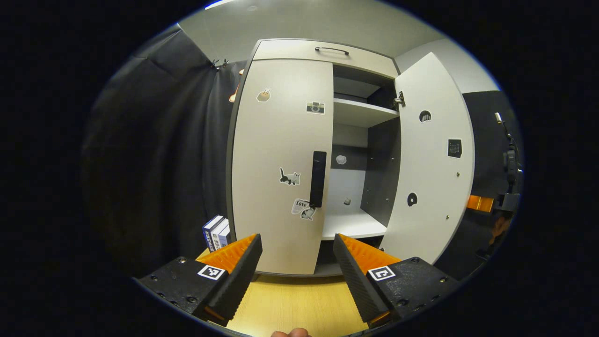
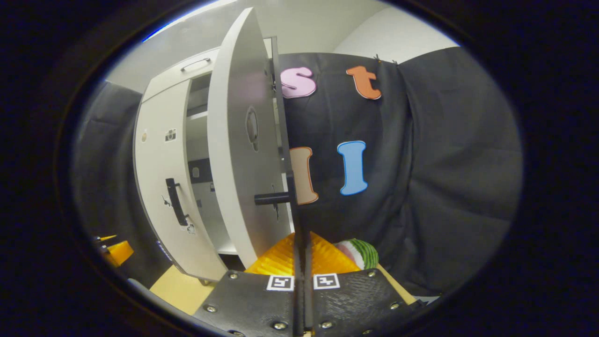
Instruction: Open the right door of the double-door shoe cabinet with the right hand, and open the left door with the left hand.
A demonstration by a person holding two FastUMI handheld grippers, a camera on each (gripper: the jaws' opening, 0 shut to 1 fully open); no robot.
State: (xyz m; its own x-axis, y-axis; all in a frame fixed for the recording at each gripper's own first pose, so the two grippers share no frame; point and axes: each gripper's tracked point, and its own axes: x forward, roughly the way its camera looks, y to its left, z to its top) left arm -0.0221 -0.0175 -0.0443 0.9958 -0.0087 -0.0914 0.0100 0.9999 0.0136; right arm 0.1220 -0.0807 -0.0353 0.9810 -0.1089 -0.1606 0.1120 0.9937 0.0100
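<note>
The shoe cabinet [image 1: 323, 51] stood on the counter [image 1: 299, 304] with its right door [image 1: 430, 164] swung wide open and its left door [image 1: 276, 164] shut against the frame. The left door's handle [image 1: 318, 179], a dark bar with its long axis vertical, sat at that door's inner edge, straight ahead of and above the left hand-held gripper [image 1: 297, 243], whose fingers were spread apart with nothing between them. That gripper was plainly the nearer one to the handle, so the coming move looked like a forward reach to bring the fingers either side of the upright bar.

The right hand-held gripper [image 2: 299, 243] was closed flat, its fingers pressed together beside the open right door's [image 2: 238, 154] free edge; whether they pinched the edge itself could not be told.

One sticker [image 1: 302, 206] just left of the handle's lower end read "Love". Boxes [image 1: 216, 232] left of the cabinet carried print too small to read.
</note>
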